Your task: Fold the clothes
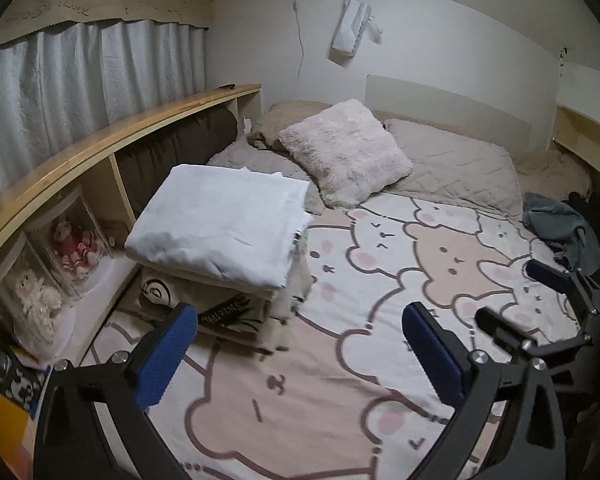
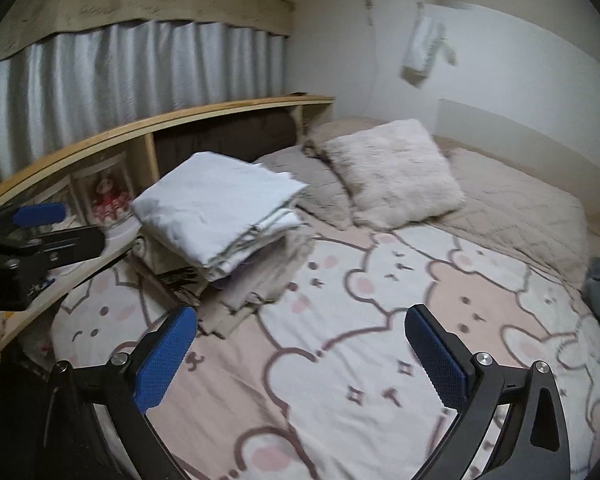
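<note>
Currently both tools hang over the bed with nothing gripped: left tool spread wide, right tool spread wide too. Stack of folded clothes sits at the bed's left edge, against the wooden shelf, a white folded piece on top. Unfolded gray and dark clothes pile lies at the bed's right edge, well apart from the stack. Fluffy cushion rests near the head end on beige pillows.
</note>
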{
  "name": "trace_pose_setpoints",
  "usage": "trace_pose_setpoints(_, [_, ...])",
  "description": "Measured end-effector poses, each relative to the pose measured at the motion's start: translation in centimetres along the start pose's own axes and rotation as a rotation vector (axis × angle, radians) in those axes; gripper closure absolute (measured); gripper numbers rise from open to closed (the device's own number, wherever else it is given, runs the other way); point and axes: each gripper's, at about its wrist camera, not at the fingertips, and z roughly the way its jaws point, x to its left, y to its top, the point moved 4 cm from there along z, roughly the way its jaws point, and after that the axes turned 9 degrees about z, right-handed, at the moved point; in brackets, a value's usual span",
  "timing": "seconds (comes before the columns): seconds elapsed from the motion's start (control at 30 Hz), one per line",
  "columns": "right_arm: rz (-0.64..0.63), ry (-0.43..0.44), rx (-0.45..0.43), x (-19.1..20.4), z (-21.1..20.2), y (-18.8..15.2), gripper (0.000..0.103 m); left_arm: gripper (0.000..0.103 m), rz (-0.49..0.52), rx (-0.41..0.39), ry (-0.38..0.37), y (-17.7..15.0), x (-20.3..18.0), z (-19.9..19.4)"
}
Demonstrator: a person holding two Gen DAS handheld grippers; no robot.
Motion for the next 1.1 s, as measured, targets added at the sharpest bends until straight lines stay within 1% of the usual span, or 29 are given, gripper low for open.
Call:
trace_pose_setpoints(0.13, [0.047,-0.038,-0.017,-2.9,-3.2,0.0,0.0,0.0,-0.02,-0.009,0.007,-1.0,-1.7,-1.6])
trace_pose_setpoints(0.23, [0.067,-0.063,-0.024,-4.9,-5.7,-0.2,0.0,0.0,-0.047,-0.007,0.012,-2.1,-2.7,-2.0])
trace_pose_setpoints(0.4, [0.033,-0.119,-0.048,-7.0,-9.4,-1.0,0.0,0.0,-0.063,0.009,0.011,-3.7,-4.3,-2.2])
trace_pose_setpoints(0.5, [0.025,-0.13,-0.058,-7.8,-10.8,-1.9,0.0,0.0,-0.047,-0.001,0.034,-4.3,-5.5,-2.6])
trace_pose_setpoints(0.67, [0.023,-0.161,-0.046,-9.0,-12.0,-3.7,0.0,0.0,-0.053,-0.011,0.032,-5.0,-6.9,-3.5])
trace_pose_setpoints(0.8, [0.035,-0.168,-0.043,-10.0,-12.6,-5.2,0.0,0.0,-0.046,-0.007,0.024,-5.5,-7.8,-3.8])
trace_pose_setpoints(1.1, [0.058,-0.189,-0.034,-11.5,-13.0,-7.2,0.0,0.0,-0.048,0.0,0.036,-6.3,-8.3,-4.0])
